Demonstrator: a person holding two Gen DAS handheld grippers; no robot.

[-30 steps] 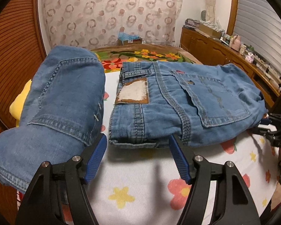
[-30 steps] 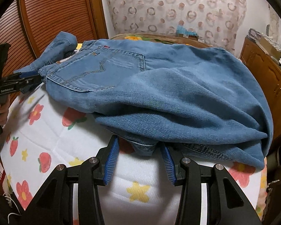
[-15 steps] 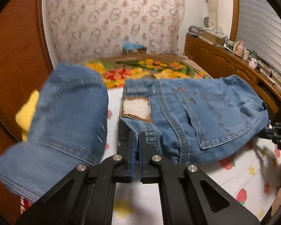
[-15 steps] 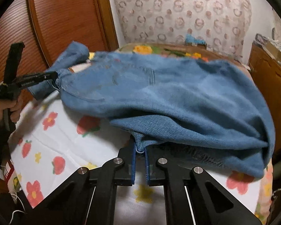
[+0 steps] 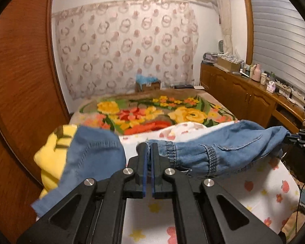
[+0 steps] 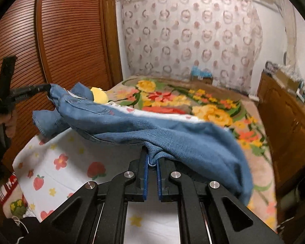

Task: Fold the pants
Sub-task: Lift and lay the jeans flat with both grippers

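Left wrist view: the left claw (image 5: 148, 148) is clamped on the jeans (image 5: 223, 142), the right claw (image 6: 151, 158) likewise; the jeans are hung above the bed (image 6: 61, 183). Both edges should be carried level and kept taut.

Blue denim over a bed of flowers.
The pants (image 5: 219, 150) I hold are faded mid-blue denim with paler stitched seams, and my fingers (image 5: 144, 163) are black with bright blue pads. Under them the sheet (image 6: 71, 174) is white, scattered with red strawberries, pink-red blossoms and small yellow flowers. Beyond lies a blanket (image 5: 162, 111) of big yellow, orange and red blooms on green leaves. A plain yellow cushion (image 5: 50, 158) sits beside reddish-brown wood panelling (image 6: 71, 36), and the curtain (image 5: 124, 46) is pale, printed with dusty-pink rings.
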